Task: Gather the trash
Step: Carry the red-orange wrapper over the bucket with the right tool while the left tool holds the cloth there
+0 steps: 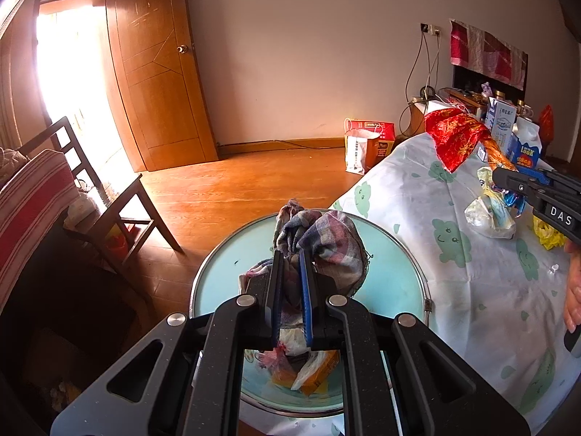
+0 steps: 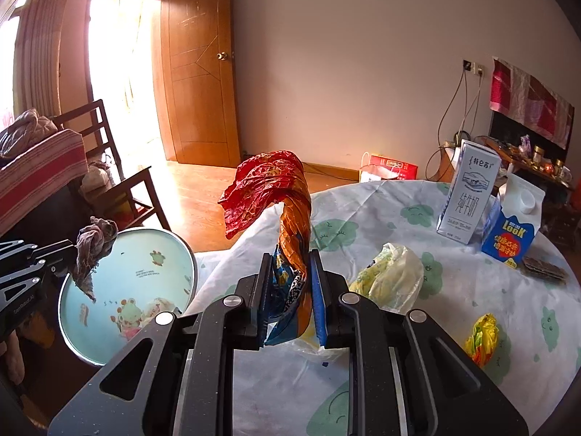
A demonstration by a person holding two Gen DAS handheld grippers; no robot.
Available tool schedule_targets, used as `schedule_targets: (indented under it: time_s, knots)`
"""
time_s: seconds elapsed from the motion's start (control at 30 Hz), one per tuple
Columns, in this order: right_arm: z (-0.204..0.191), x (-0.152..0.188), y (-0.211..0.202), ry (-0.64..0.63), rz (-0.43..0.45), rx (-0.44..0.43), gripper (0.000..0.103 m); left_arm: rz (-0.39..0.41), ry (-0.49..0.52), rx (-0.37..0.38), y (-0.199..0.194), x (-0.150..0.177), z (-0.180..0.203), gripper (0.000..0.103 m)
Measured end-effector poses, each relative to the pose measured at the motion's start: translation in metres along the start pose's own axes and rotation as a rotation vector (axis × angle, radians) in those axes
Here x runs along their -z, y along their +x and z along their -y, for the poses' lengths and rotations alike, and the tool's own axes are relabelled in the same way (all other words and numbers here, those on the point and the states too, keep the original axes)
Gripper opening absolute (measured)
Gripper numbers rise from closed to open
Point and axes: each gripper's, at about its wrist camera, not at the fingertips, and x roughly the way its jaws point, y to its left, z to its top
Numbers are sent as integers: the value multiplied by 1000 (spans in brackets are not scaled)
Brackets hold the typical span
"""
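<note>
My left gripper (image 1: 290,258) is shut on a checked rag (image 1: 323,243) and holds it above a round pale-blue tray (image 1: 395,265) that has wrappers in it (image 1: 308,367). The rag also shows in the right wrist view (image 2: 95,243) over the tray (image 2: 156,265). My right gripper (image 2: 290,265) is shut on a twisted red and orange foil wrapper (image 2: 279,196), held above the table (image 2: 363,370). The wrapper shows in the left wrist view (image 1: 457,134) too. On the table lie a crumpled clear plastic bag (image 2: 392,279) and a yellow foil wrapper (image 2: 481,338).
A milk carton (image 2: 468,196) and a blue carton (image 2: 514,225) stand at the table's far side, with a dark flat wrapper (image 2: 546,270) beside them. A wooden chair (image 1: 98,196) stands left of the tray. Paper bags (image 1: 366,145) sit on the wooden floor by the wall.
</note>
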Motion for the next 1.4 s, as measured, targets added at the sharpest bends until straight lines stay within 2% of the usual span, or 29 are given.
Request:
schedule_targets:
  time_s: [0.57, 0.9, 1.4]
  knots:
    - [-35, -2, 22, -112, -16, -79, 20, -3, -21, -45, -4, 0, -19, 9]
    - [-49, 2, 20, -173, 4, -106, 20, 2, -41, -71, -8, -1, -29, 9]
    - [-58, 4, 19, -220, 12, -152, 20, -2, -45, -67, -7, 1, -26, 9]
